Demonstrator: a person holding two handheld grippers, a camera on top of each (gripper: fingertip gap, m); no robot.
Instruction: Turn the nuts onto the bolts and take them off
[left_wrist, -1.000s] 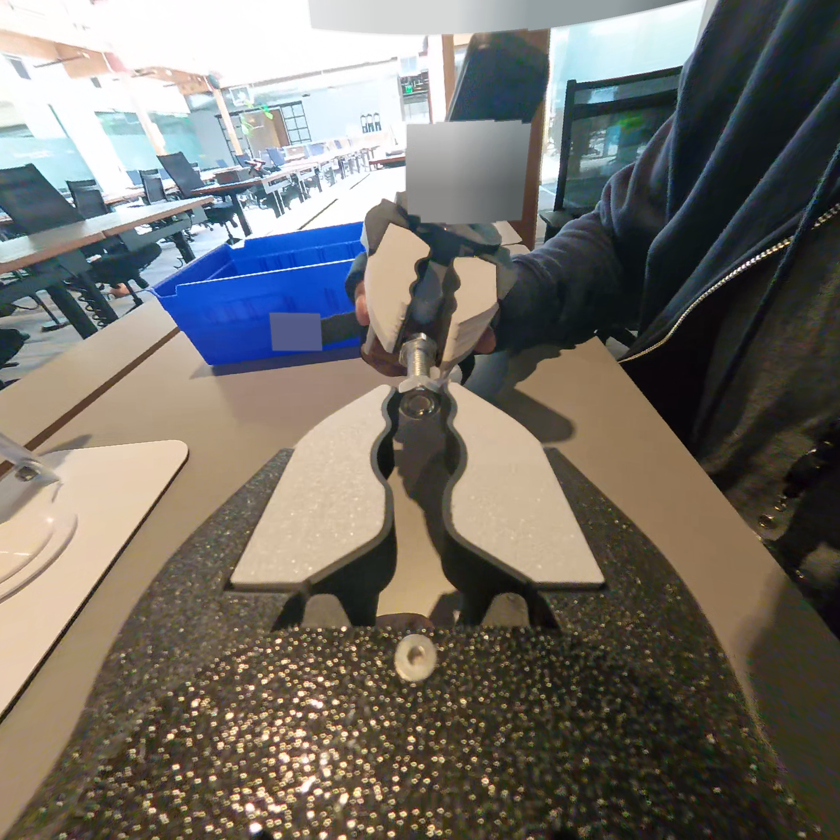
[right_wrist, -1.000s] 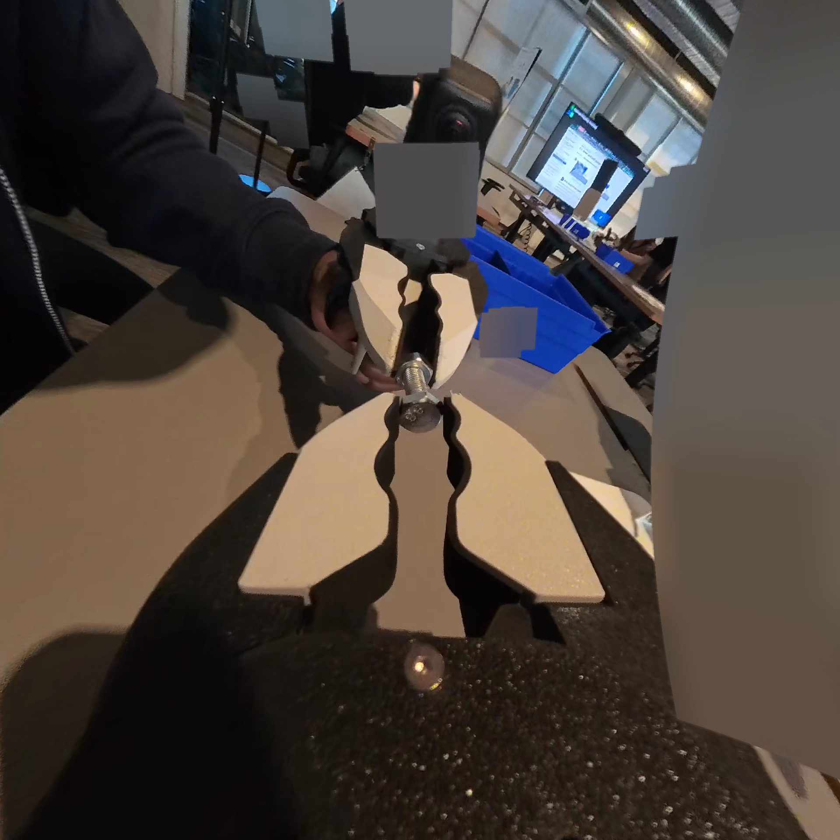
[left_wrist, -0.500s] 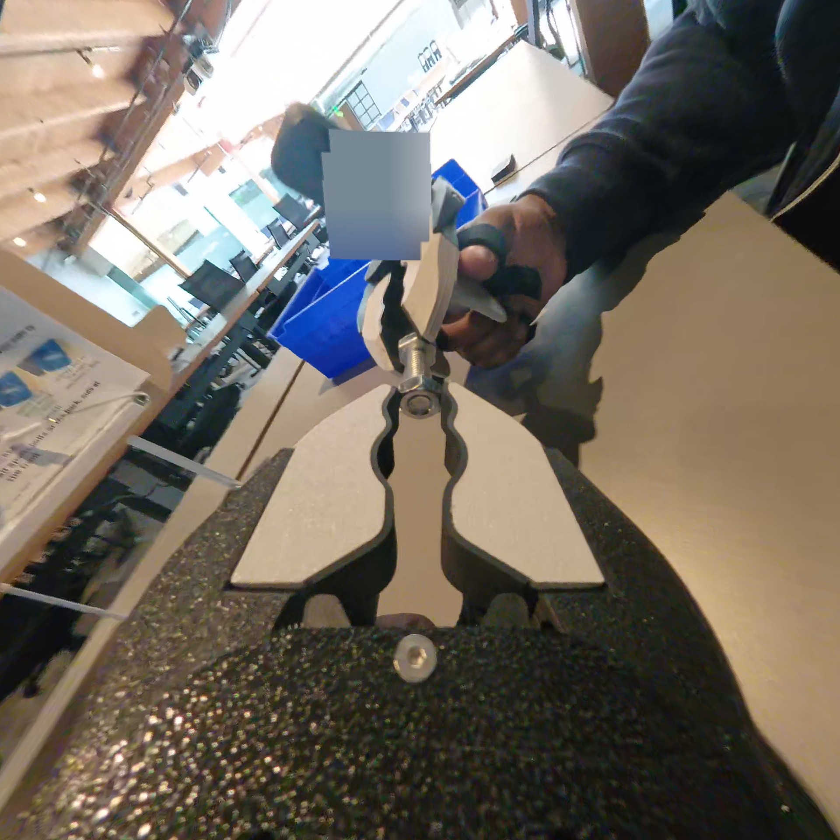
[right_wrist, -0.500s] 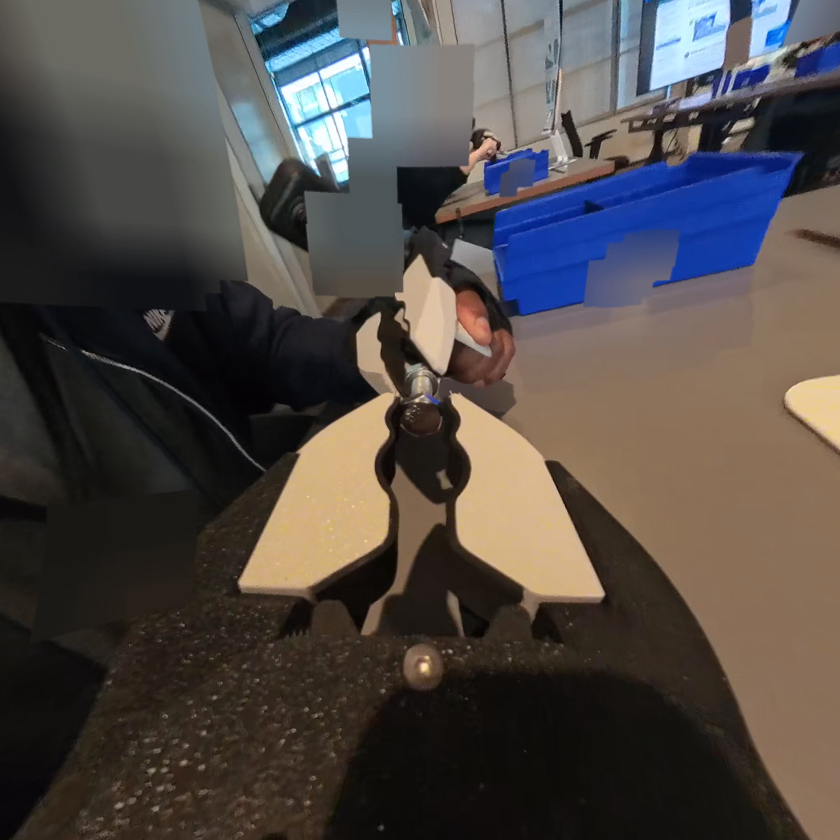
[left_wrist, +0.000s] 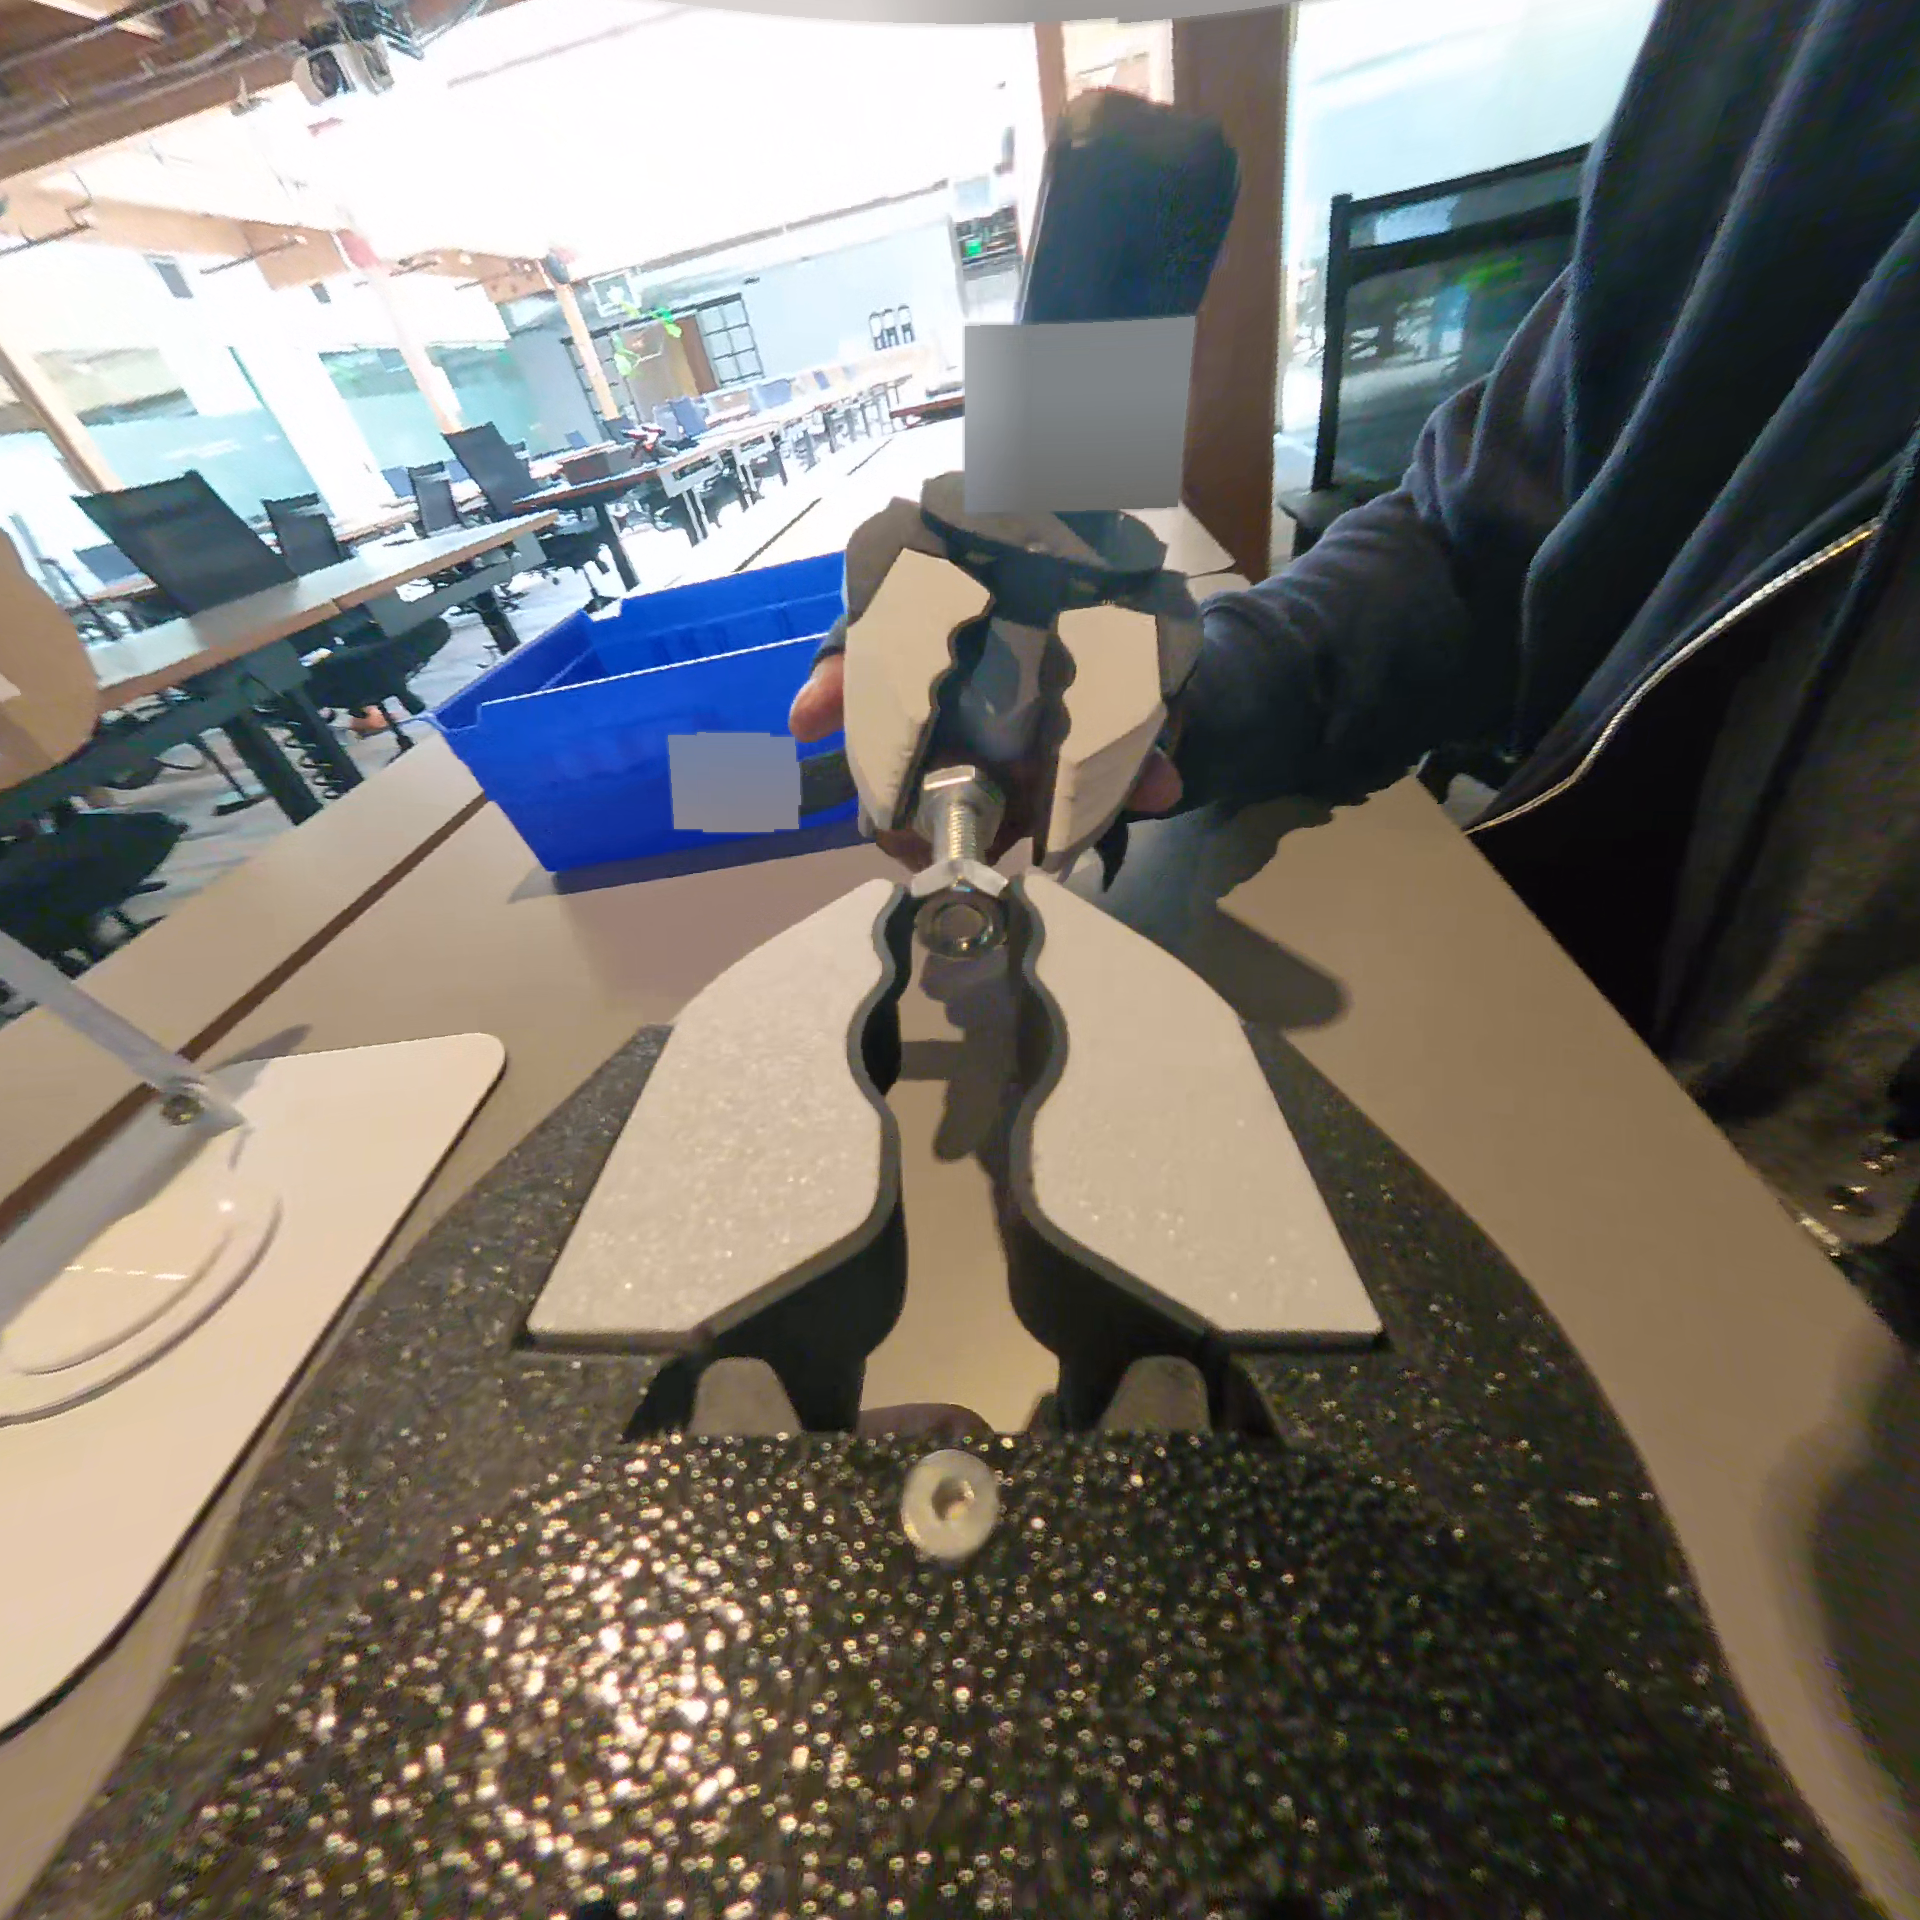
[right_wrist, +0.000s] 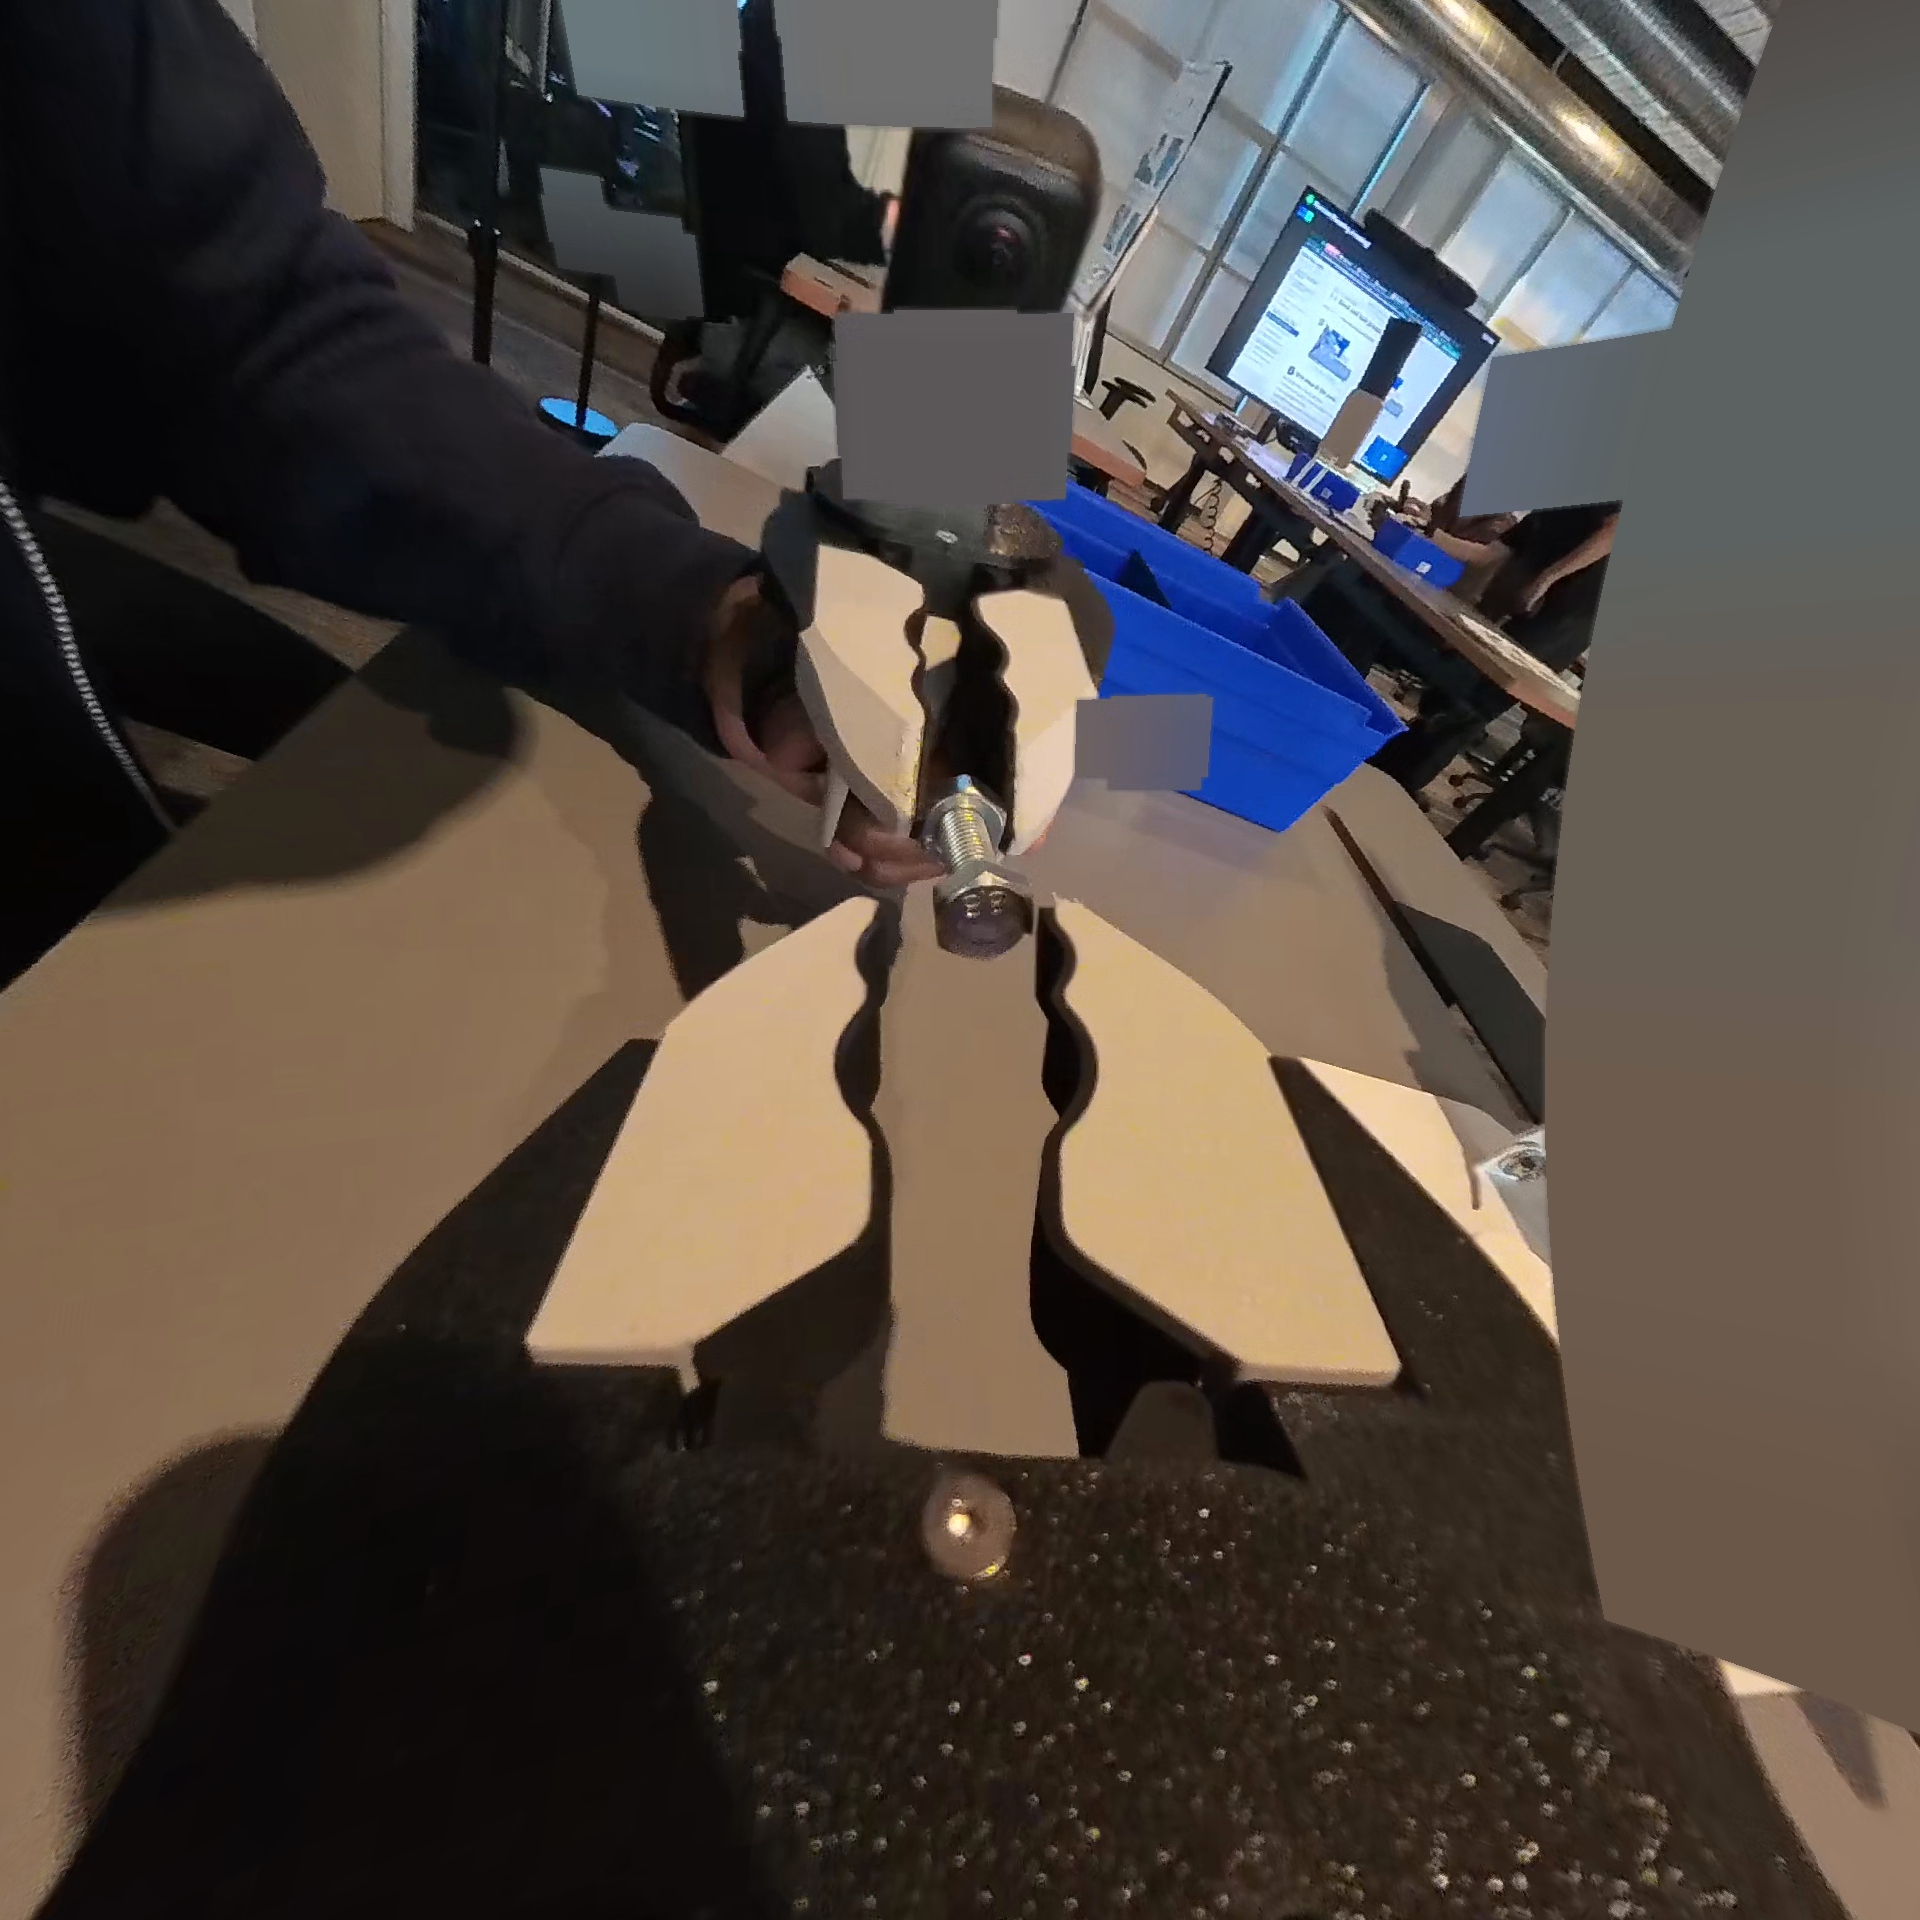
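Here the left claw (left_wrist: 958, 902) and right claw (right_wrist: 961, 914) pinch one bolt (left_wrist: 954, 821).

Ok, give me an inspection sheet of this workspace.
Surface: grey table, mostly bare.
Job's things: one bolt held in the air between the two grippers, with a nut on its thread.
Clutter: blue bin behind; white board carrying a clear stand.
Grippers: left gripper fingers closed at the nut end; right gripper fingers closed at the head end.
Cables: nothing seen.
Surroundings: open office with desks, chairs and a lit screen.
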